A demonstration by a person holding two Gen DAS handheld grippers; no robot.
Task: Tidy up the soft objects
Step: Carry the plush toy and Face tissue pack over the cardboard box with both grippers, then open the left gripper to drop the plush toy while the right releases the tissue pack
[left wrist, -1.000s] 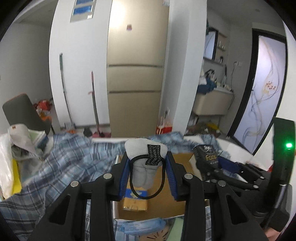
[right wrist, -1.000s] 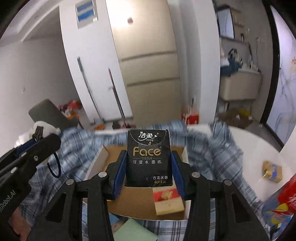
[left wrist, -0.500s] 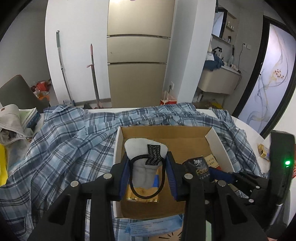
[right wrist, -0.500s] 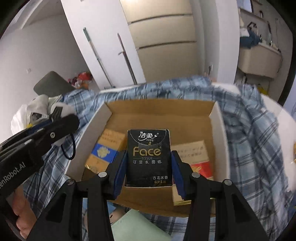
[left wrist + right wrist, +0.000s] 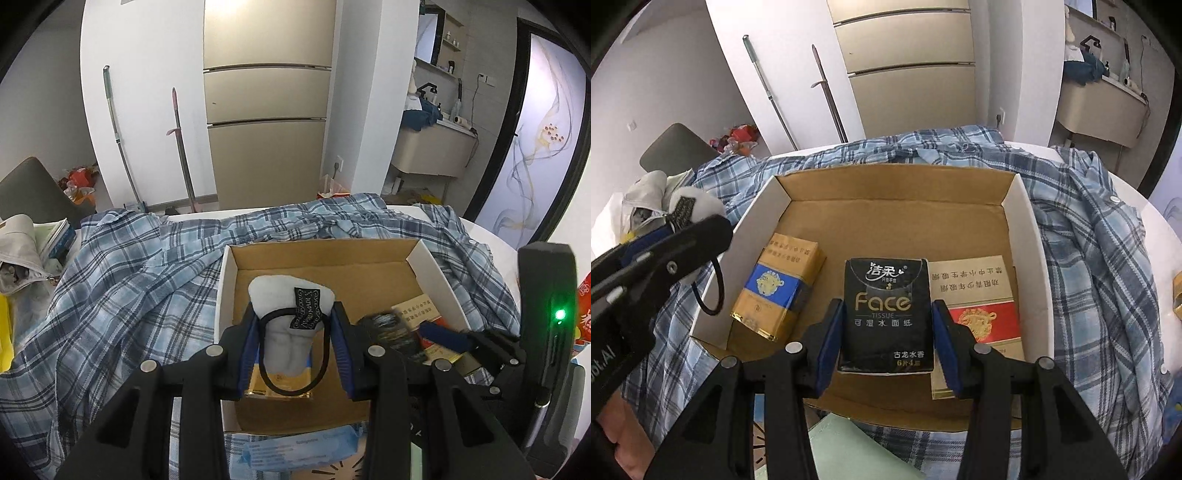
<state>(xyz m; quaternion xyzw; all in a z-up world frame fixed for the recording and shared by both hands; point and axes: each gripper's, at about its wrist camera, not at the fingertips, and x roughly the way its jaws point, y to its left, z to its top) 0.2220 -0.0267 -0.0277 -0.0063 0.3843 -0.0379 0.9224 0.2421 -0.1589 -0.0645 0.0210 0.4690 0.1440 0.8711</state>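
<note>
My left gripper (image 5: 293, 325) is shut on a white plush pouch (image 5: 291, 317) with a black label and black loop, held above the left part of an open cardboard box (image 5: 325, 269). My right gripper (image 5: 888, 325) is shut on a black Face tissue pack (image 5: 886, 306), held low over the middle of the same box (image 5: 897, 218). In the right wrist view the left gripper (image 5: 676, 240) with the plush pouch (image 5: 690, 206) sits at the box's left wall. In the left wrist view the tissue pack (image 5: 388, 328) is blurred at the right.
A yellow-blue carton (image 5: 779, 284) lies at the box's left and a red-gold carton (image 5: 975, 295) at its right. A blue plaid shirt (image 5: 129, 295) is spread under and around the box. A grey bag (image 5: 22, 251) lies far left. A green sheet (image 5: 849, 450) lies by the box's near edge.
Both grippers tilted down and moved forward over the box, each still holding its object. The tissue pack now sits lower, between the two cartons.
</note>
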